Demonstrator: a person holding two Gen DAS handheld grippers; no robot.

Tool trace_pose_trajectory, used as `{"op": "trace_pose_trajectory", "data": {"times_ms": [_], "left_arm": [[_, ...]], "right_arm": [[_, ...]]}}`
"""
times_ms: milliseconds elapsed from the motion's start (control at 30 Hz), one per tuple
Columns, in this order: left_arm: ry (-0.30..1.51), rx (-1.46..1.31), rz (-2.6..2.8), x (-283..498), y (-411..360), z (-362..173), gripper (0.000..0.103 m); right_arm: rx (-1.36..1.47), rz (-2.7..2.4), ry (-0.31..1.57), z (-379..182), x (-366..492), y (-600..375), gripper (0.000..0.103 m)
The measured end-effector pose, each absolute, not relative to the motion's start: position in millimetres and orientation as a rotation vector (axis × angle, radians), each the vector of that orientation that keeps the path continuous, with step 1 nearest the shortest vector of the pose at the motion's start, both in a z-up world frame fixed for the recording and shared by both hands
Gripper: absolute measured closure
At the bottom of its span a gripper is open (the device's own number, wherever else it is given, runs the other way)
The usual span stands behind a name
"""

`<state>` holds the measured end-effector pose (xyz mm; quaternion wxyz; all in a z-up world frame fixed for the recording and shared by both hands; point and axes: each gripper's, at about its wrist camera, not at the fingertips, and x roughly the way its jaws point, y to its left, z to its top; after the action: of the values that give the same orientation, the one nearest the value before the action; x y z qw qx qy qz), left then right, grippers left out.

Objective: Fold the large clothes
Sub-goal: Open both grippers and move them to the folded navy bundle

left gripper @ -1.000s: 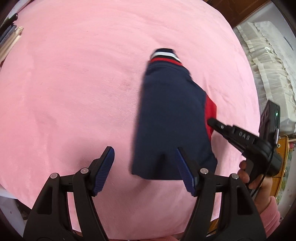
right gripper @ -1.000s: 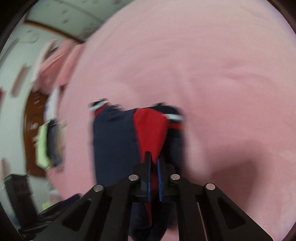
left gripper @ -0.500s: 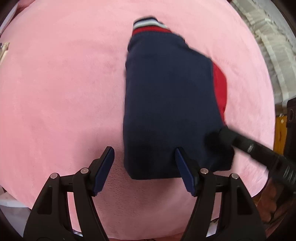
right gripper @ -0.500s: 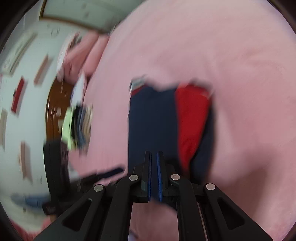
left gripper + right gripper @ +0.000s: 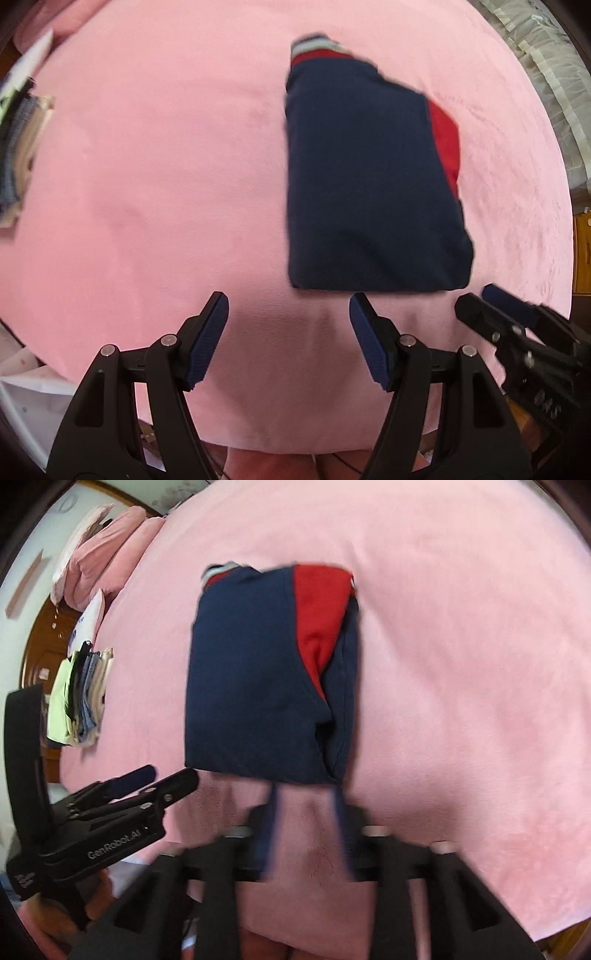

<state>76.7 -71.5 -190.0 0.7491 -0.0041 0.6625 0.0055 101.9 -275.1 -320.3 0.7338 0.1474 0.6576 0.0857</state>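
- The left gripper (image 5: 289,341) is seen nearest in its own view, held over the near edge of the pink blanket (image 5: 147,166); its jaws are spread wide and nothing is held between them.
- The right gripper (image 5: 306,834) is seen blurred in its own view, with its jaws parted and empty, just short of the near edge of the garment.
- In the left wrist view the right gripper (image 5: 491,306) is seen at the lower right, its tips just beside the near right corner of the garment; contact cannot be told.
- In the right wrist view the left gripper (image 5: 162,779) is seen at the lower left, near the garment's near left corner but apart from it.
- The folded navy garment (image 5: 369,192) is laid flat on the blanket, beyond both grippers, with a red panel (image 5: 317,616) showing along its right side and a striped red and white cuff (image 5: 314,46) at its far end.
- A stack of folded clothes (image 5: 81,698) is seen at the far left edge of the blanket, well apart from the garment.
- Pink bedding (image 5: 99,550) is seen piled farther off to the left.
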Motion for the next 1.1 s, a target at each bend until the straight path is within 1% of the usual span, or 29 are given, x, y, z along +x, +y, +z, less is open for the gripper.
{"op": "trace_pose_trajectory", "data": {"times_ms": [33, 67, 167, 333, 467, 633, 1100], "left_arm": [[1.431, 0.007, 0.01, 74, -75, -175, 0.037], [1.417, 0.023, 0.004, 72, -77, -167, 0.036], [1.372, 0.085, -0.005, 71, -82, -149, 0.03], [1.363, 0.086, -0.012, 76, -77, -136, 0.029], [1.363, 0.1, -0.017, 82, -80, -139, 0.029], [1.377, 0.11, -0.025, 83, -86, -146, 0.029], [1.374, 0.11, -0.036, 88, -99, -149, 0.029]], "right_arm": [[0.298, 0.191, 1.423, -312, 101, -271, 0.041], [0.274, 0.188, 1.406, -301, 106, -270, 0.034], [0.21, 0.182, 1.37, -278, 114, -263, 0.024], [0.199, 0.19, 1.332, -254, 125, -261, 0.019], [0.2, 0.201, 1.318, -234, 122, -264, 0.018], [0.221, 0.196, 1.316, -224, 118, -270, 0.018], [0.269, 0.173, 1.343, -241, 124, -279, 0.018]]}}
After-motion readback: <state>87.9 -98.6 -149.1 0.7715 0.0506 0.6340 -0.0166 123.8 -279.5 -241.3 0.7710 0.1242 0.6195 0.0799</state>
